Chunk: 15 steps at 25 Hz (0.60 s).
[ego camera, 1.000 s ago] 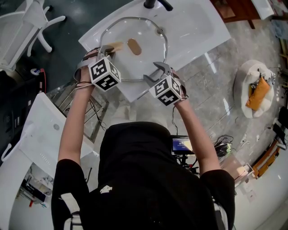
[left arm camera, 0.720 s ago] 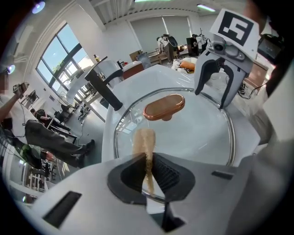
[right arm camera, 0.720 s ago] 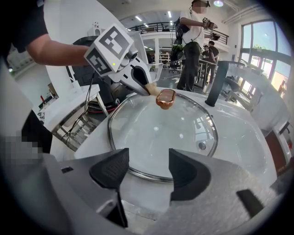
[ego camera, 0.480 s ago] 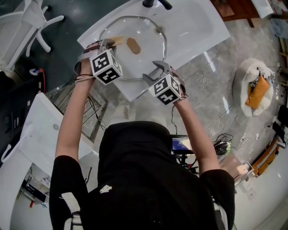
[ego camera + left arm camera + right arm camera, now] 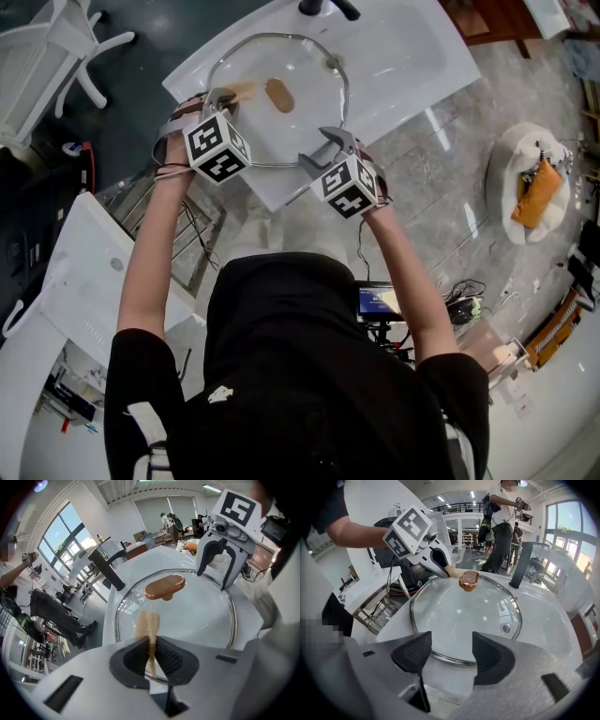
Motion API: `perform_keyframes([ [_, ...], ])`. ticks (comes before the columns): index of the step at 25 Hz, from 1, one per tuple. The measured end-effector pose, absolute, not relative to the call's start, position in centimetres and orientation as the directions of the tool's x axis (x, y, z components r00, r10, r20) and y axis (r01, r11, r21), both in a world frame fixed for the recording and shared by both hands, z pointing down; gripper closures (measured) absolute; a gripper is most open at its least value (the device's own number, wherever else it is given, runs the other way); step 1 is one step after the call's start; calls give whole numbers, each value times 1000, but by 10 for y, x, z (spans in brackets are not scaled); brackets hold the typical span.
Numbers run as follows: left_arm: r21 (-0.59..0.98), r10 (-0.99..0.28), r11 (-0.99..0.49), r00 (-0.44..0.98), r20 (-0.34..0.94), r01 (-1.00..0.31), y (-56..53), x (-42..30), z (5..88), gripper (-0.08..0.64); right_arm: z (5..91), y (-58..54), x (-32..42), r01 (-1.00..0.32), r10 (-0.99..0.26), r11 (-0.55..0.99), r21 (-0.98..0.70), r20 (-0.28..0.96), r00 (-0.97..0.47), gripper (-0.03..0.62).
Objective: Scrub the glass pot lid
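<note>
The glass pot lid [image 5: 300, 117] lies flat on the white sink top [image 5: 403, 56], its brown knob [image 5: 278, 96] facing up. My left gripper [image 5: 225, 96] is at the lid's left rim, shut on a thin tan scrub pad [image 5: 242, 90] that rests on the glass. In the left gripper view the pad [image 5: 147, 620] sticks out from my left gripper [image 5: 152, 651] toward the knob [image 5: 164, 586]. My right gripper [image 5: 323, 150] stands open at the lid's near right rim. In the right gripper view my right gripper [image 5: 450, 656] is just short of the metal rim [image 5: 454, 659].
A black faucet [image 5: 328, 7] rises at the sink's far edge, beyond the lid. A white chair [image 5: 66, 47] stands to the left. On the tiled floor at the right is a round white cushion [image 5: 511, 187]. People stand in the background [image 5: 501, 522].
My left gripper, with the pad, has shifted slightly forward and back again over the lid's left edge. The right gripper and the lid have stayed put.
</note>
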State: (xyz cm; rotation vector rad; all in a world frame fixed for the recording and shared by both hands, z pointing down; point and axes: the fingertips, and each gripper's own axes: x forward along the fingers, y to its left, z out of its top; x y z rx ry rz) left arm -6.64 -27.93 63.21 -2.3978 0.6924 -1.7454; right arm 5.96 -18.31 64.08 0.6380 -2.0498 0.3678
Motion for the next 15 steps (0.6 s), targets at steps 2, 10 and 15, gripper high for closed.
perform_keyframes([
  [2,-324,-410,-888,242,880,-327,-275,-68,631,540,640,-183,60,-572,-295,820,-9,850,-436,339],
  [10,-288,-380,-894,243,892,-342,-247,-65,632,540,640,-184,60,-572,-296,820,-9,849,-437,339],
  [15,-263,-355,-909,269,895,-323,-225,-51,632,540,640,-184,60,-573,-298,820,-8,848,-438,339],
])
